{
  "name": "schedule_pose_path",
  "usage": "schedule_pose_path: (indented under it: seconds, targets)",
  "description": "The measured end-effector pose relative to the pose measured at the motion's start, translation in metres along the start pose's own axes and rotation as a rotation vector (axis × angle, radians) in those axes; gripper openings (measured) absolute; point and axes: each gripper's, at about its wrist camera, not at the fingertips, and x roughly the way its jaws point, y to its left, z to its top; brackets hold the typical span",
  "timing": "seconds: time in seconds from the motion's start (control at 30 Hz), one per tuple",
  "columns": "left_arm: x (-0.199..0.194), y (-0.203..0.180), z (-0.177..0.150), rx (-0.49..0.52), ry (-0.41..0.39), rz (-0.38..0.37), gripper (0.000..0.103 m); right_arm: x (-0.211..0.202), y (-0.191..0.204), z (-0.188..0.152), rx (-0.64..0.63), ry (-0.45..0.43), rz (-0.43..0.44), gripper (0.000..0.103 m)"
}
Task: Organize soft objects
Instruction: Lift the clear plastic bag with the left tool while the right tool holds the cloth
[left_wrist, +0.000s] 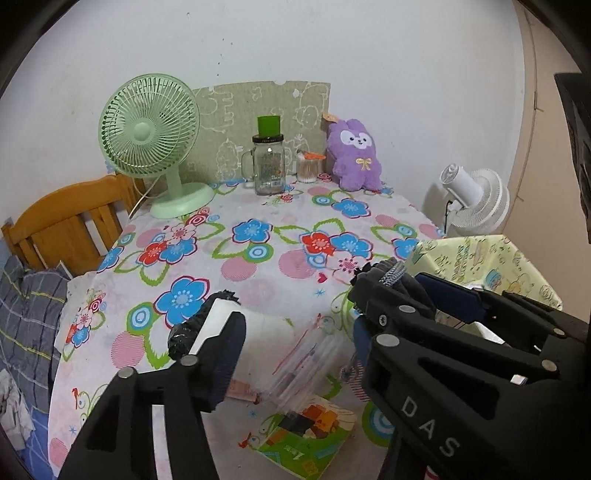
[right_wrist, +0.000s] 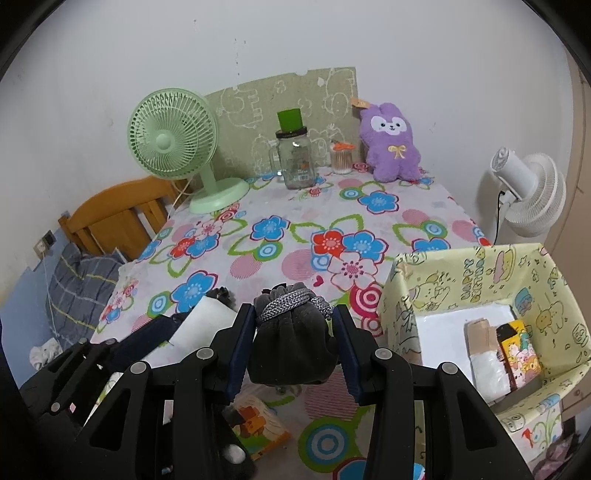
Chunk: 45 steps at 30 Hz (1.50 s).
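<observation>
- Two grippers are over the near edge of the floral tablecloth (right_wrist: 295, 206).
- Your right gripper (right_wrist: 293, 345) is clamped on a dark grey drawstring pouch (right_wrist: 291, 347); its blue pads press both sides, and the grey cord is bunched at the top.
- The pouch hangs just above the cloth, left of the yellow cartoon-print box (right_wrist: 476, 273).
- Your left gripper (left_wrist: 295, 325) stands apart, with nothing between its jaws; a taped white piece is fixed to its left finger.
- A clear plastic packet (left_wrist: 310, 354) and a green booklet (left_wrist: 306, 446) lie below it.
- The purple plush rabbit (right_wrist: 391, 147) sits upright at the far edge, beside the cotton-swab jar (right_wrist: 341, 158).
</observation>
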Motion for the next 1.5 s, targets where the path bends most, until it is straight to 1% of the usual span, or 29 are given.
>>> schedule_pose_path:
  seconds: [0.23,0.6,0.8,0.87,0.9,0.93,1.07,1.13,1.27,1.3,1.33,1.5]
  targets:
    - [0.017,0.006,-0.01,-0.011,0.046,-0.002,0.069,0.018,0.001,-0.01,-0.001,0.04,-0.011,0.046]
    - [0.046,0.013,-0.023,-0.005,0.109,-0.02,0.069,0.048,-0.002,-0.025,0.01,0.11,-0.029,0.046]
    - [0.059,0.014,-0.029,0.023,0.126,-0.037,0.067,0.063,-0.004,-0.03,0.023,0.139,-0.041,0.046]
    - [0.063,0.014,-0.032,0.028,0.14,-0.038,0.063,0.068,-0.005,-0.032,0.025,0.153,-0.047,0.046]
    - [0.066,0.015,-0.033,0.029,0.148,-0.037,0.056,0.071,-0.005,-0.034,0.024,0.161,-0.053,0.046]
    - [0.069,0.015,-0.034,0.028,0.158,-0.035,0.052,0.073,-0.005,-0.035,0.023,0.168,-0.054,0.046]
    - [0.075,0.018,-0.036,0.026,0.166,-0.027,0.045,0.08,-0.004,-0.037,0.021,0.187,-0.054,0.046]
    - [0.075,0.019,-0.036,0.023,0.165,-0.032,0.031,0.082,-0.004,-0.036,0.019,0.188,-0.056,0.046]
    - [0.073,0.018,-0.035,0.019,0.165,-0.058,0.021,0.085,-0.004,-0.035,0.021,0.19,-0.058,0.047]
    - [0.072,0.017,-0.035,0.019,0.166,-0.067,0.016,0.085,-0.005,-0.035,0.024,0.19,-0.054,0.047]
    - [0.071,0.016,-0.034,0.02,0.164,-0.072,0.014,0.085,-0.005,-0.035,0.028,0.193,-0.051,0.047]
    - [0.062,0.01,-0.03,0.031,0.135,-0.067,0.013,0.08,-0.006,-0.031,0.033,0.178,-0.045,0.047]
